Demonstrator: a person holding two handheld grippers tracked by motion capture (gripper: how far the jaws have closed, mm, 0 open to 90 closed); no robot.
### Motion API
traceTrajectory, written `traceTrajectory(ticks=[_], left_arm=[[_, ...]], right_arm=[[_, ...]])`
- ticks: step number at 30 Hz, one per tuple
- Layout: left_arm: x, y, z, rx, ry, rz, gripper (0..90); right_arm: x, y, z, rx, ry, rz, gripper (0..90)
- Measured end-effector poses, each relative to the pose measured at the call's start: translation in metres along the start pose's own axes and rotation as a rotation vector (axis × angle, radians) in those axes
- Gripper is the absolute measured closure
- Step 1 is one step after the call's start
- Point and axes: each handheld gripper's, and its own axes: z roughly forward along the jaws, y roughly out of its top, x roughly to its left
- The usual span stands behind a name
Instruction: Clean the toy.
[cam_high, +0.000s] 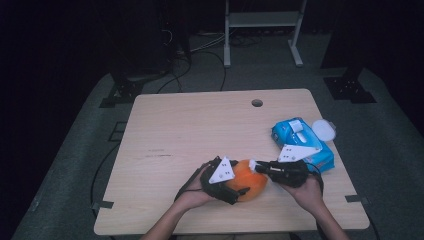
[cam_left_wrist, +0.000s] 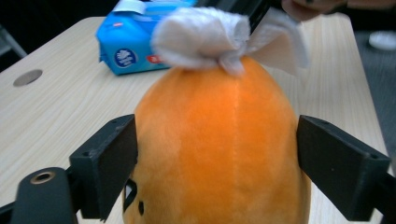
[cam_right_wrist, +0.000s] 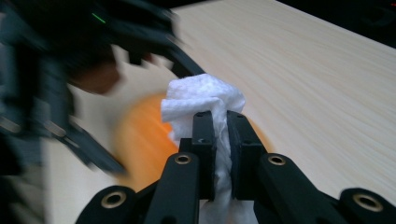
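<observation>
An orange plush toy (cam_high: 250, 184) lies near the table's front edge. My left gripper (cam_high: 239, 189) is shut on it; in the left gripper view the toy (cam_left_wrist: 219, 149) bulges between the two black jaws, which press its sides. My right gripper (cam_high: 256, 166) comes in from the right and is shut on a crumpled white wipe (cam_high: 252, 164). The wipe (cam_left_wrist: 201, 37) rests against the toy's far end. In the right gripper view the wipe (cam_right_wrist: 201, 100) is pinched between the closed jaws of that gripper (cam_right_wrist: 220, 130), with the toy (cam_right_wrist: 140, 140) blurred behind it.
A blue pack of wipes (cam_high: 300, 142) lies at the table's right side, its white lid (cam_high: 324, 129) flipped open; the pack (cam_left_wrist: 126, 46) is also behind the toy. A round cable hole (cam_high: 257, 103) sits near the far edge. A metal stand (cam_high: 262, 20) is beyond the table.
</observation>
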Motion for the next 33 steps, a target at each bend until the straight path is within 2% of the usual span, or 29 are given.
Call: traceTrajectory(ticks=[1, 2, 4, 6, 11, 13, 15, 17, 19, 21, 25, 27, 30, 33], left_arm=[[-0.001, -0.001, -0.001, 0.007, -0.005, 0.015, 18.1], [0.0, -0.002, -0.002, 0.017, -0.01, 0.015, 21.4], [0.006, -0.005, -0.005, 0.016, -0.018, -0.009, 25.3], [0.013, -0.009, -0.01, 0.019, -0.021, -0.049, 27.3], [0.027, -0.019, -0.014, 0.004, -0.023, -0.125, 28.9], [0.028, -0.021, -0.013, 0.006, -0.028, -0.131, 28.9], [0.026, -0.022, -0.011, 0.001, -0.032, -0.132, 27.8], [0.024, -0.023, -0.011, 0.001, -0.044, -0.129, 27.0], [0.023, -0.023, -0.012, 0.01, -0.055, -0.114, 27.4], [0.023, -0.023, -0.013, 0.012, -0.07, -0.105, 28.3], [0.021, -0.022, -0.012, 0.01, -0.084, -0.087, 28.7], [0.018, -0.021, -0.009, 0.007, -0.089, -0.069, 28.3], [0.013, -0.018, -0.006, 0.017, -0.093, -0.036, 25.9], [0.009, -0.017, -0.006, 0.019, -0.096, -0.007, 25.0]], right_arm=[[0.004, 0.002, 0.002, -0.004, 0.025, -0.009, 81.7], [0.008, 0.004, 0.004, 0.004, 0.031, -0.026, 81.7], [0.01, 0.004, 0.006, 0.013, 0.024, -0.046, 81.8], [0.005, 0.002, 0.003, 0.012, 0.007, -0.032, 81.8], [-0.019, -0.011, -0.006, 0.0, -0.032, 0.062, 81.8], [-0.019, -0.012, -0.006, -0.003, -0.027, 0.071, 81.8], [-0.011, -0.007, -0.002, -0.007, -0.005, 0.05, 81.8], [-0.002, -0.003, 0.003, -0.012, 0.035, 0.027, 81.8], [0.003, 0.0, 0.007, 0.0, 0.025, -0.006, 81.8], [0.001, -0.001, 0.006, -0.003, 0.021, 0.011, 81.8], [-0.019, -0.012, -0.002, -0.004, -0.025, 0.065, 81.8], [-0.023, -0.015, -0.005, -0.004, -0.032, 0.086, 81.8], [-0.016, -0.01, -0.002, -0.001, -0.031, 0.067, 81.8], [-0.006, -0.004, 0.004, -0.005, -0.005, 0.04, 81.8]])
